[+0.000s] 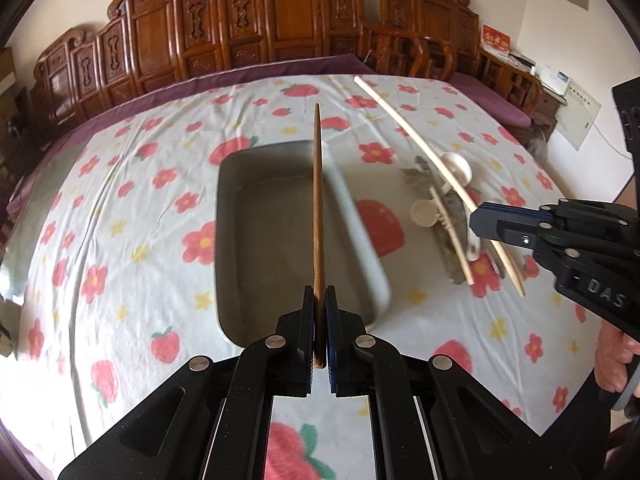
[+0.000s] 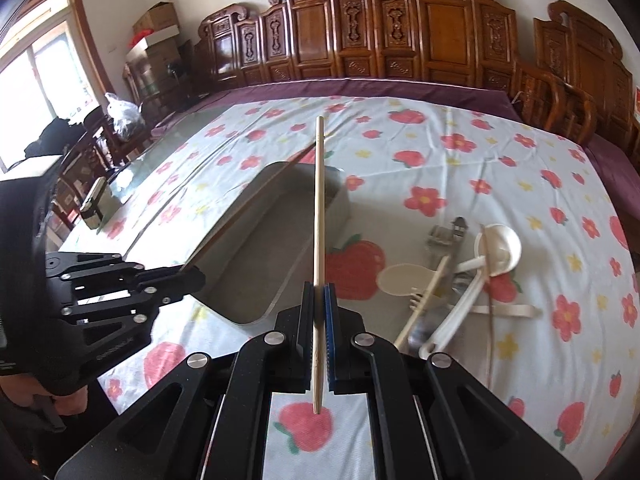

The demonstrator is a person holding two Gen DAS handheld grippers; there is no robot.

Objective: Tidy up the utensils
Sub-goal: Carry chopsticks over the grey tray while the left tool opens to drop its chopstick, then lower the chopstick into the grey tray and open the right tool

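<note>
My left gripper (image 1: 319, 292) is shut on a brown chopstick (image 1: 317, 200), which points forward over a grey rectangular tray (image 1: 272, 248) on the flowered cloth. Over the tray's near corner (image 2: 256, 312), my right gripper (image 2: 319, 286) is shut on a pale chopstick (image 2: 319, 200). From the left wrist view that right gripper (image 1: 480, 216) comes in from the right above the utensil pile, its pale chopstick (image 1: 412, 136) slanting up and away. The left gripper (image 2: 196, 274) shows at the left of the right wrist view. The pile to the tray's right holds white spoons (image 2: 500, 248), a pale fork (image 2: 420, 296) and metal pieces.
A carved wooden screen (image 1: 280, 20) and chairs (image 1: 404, 52) stand behind the table. Purple cloth (image 2: 400, 84) borders the flowered cloth's far side. A small metal box (image 2: 94, 204) sits on bare glass at the left. A person's hand (image 1: 612, 360) grips the right gripper's handle.
</note>
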